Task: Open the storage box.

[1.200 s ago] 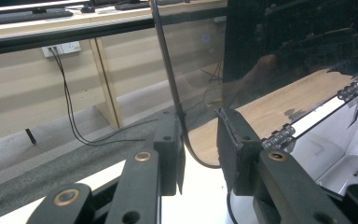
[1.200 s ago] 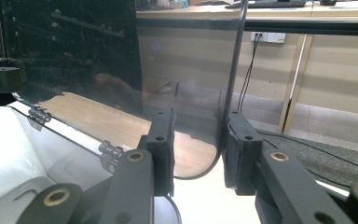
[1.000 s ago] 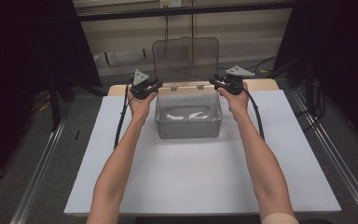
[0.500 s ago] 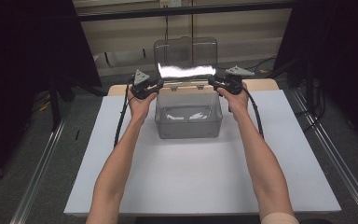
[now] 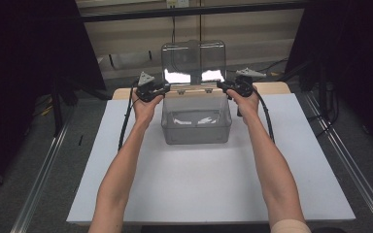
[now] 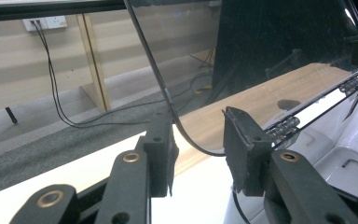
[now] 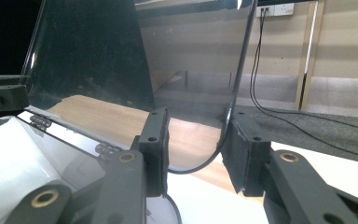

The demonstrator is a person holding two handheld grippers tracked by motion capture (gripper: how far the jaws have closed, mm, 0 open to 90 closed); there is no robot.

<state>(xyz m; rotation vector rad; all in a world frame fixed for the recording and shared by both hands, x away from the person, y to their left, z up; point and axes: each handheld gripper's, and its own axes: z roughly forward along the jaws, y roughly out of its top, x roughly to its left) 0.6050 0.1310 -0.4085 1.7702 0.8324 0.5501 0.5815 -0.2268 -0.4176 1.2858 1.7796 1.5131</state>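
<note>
A box is sitting toward the back of the worktop, its lid standing upright behind it. The left tongs are flanking the lid's left edge, the right tongs its right edge.

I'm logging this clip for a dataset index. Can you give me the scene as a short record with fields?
setting: white table, person's forearms reaching in
container: clear plastic box at the table's far side
lid: clear hinged lid, raised upright
left gripper: at the lid's lower left corner, jaws open around its edge
right gripper: at the lid's lower right corner, jaws open around its edge
</note>
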